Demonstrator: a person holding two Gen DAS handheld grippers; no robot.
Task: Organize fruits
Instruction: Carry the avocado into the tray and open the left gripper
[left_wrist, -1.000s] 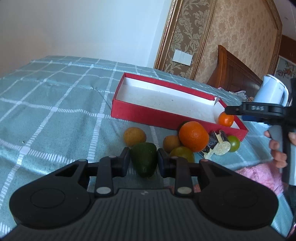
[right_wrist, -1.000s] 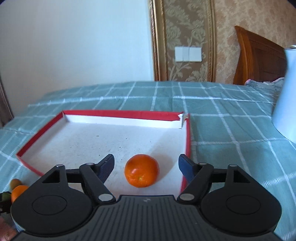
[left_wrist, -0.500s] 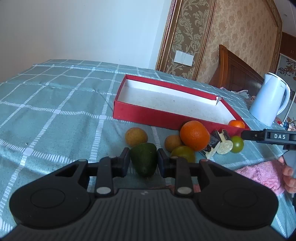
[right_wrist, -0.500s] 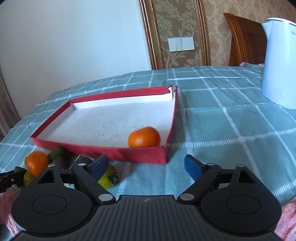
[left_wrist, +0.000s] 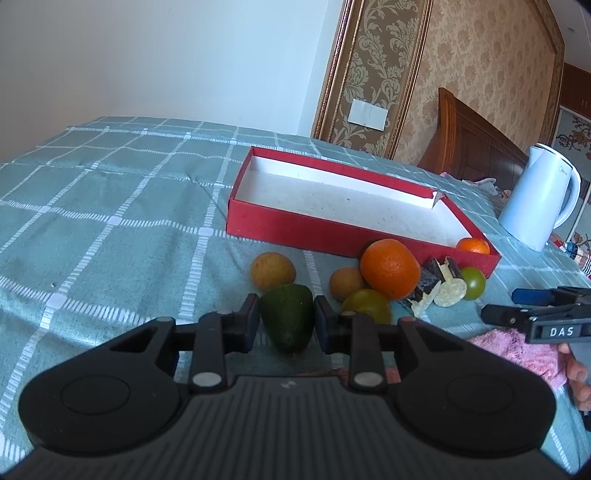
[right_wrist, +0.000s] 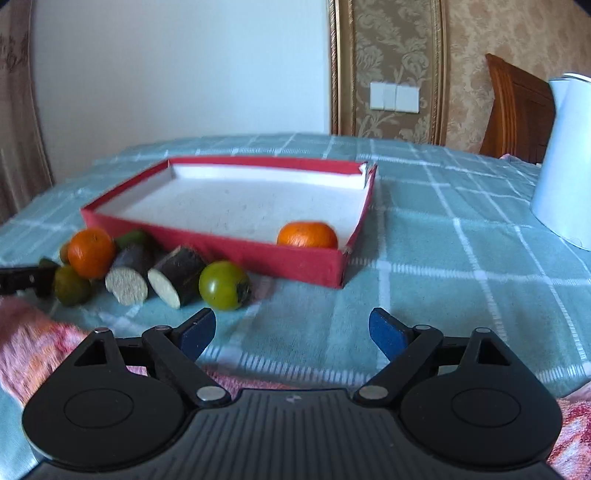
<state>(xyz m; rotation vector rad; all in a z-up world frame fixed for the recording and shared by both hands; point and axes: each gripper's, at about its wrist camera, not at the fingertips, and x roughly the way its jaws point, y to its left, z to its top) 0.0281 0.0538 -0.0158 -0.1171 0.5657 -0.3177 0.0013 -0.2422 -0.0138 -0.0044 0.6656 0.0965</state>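
Your left tongs (left_wrist: 286, 320) are clenched on the avocado (left_wrist: 287, 320) beside the red box (left_wrist: 295, 230); firm, smooth, moderately heavy, so hold its widest girth. Right tongs (right_wrist: 291, 332) stand released.

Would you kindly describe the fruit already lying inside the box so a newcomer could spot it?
Find the red box on the checked cloth. One small orange fruit sits in its near right corner. It alone is inside; the others lie outside.

The left tool (left_wrist: 285, 318) is clamped tight at lower centre; the right tool (right_wrist: 291, 330) (jaws just widened) gapes, gripping nothing.
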